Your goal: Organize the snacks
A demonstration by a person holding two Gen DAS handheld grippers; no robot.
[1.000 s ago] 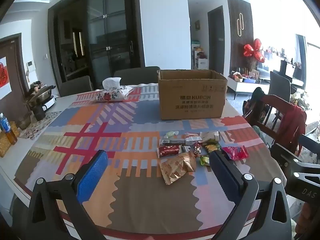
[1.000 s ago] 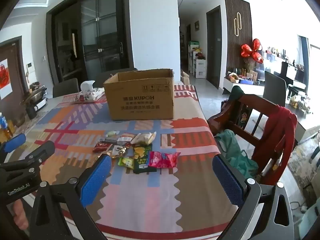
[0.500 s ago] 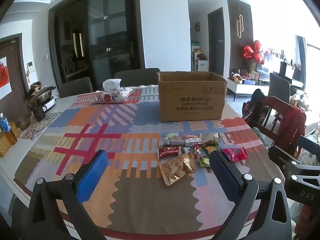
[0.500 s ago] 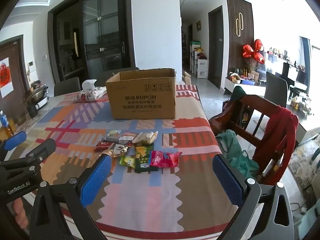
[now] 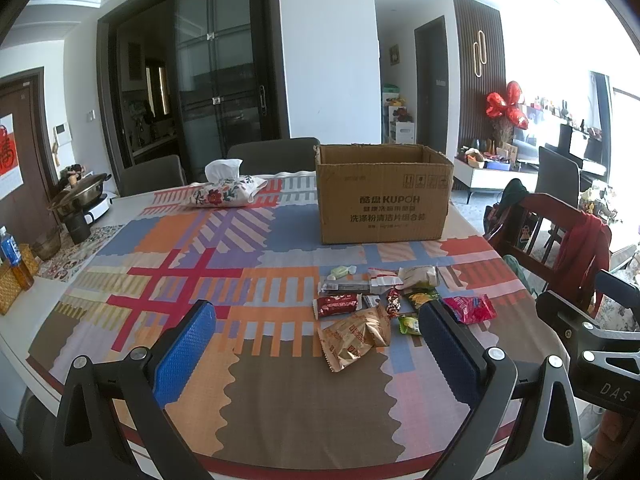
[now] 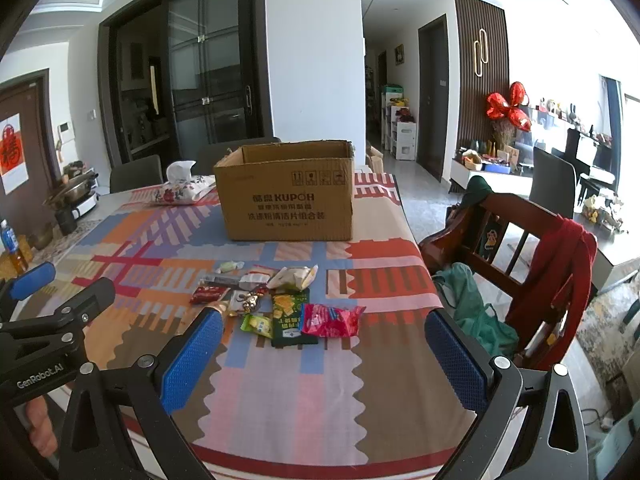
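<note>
An open cardboard box stands upright on the patterned tablecloth; it also shows in the right wrist view. Several loose snack packets lie in front of it: a gold bag, a dark red bar, a pink packet, a green packet. My left gripper is open and empty, hovering above the table's near edge. My right gripper is open and empty, just short of the pink packet.
A floral tissue pouch lies behind the box on the left. A pot, a bottle and a basket sit at the table's left end. A wooden chair with red clothing stands right of the table.
Both grippers have crept slightly forward toward the snacks; the right view has shifted a little to the right. Nothing on the table has moved.
</note>
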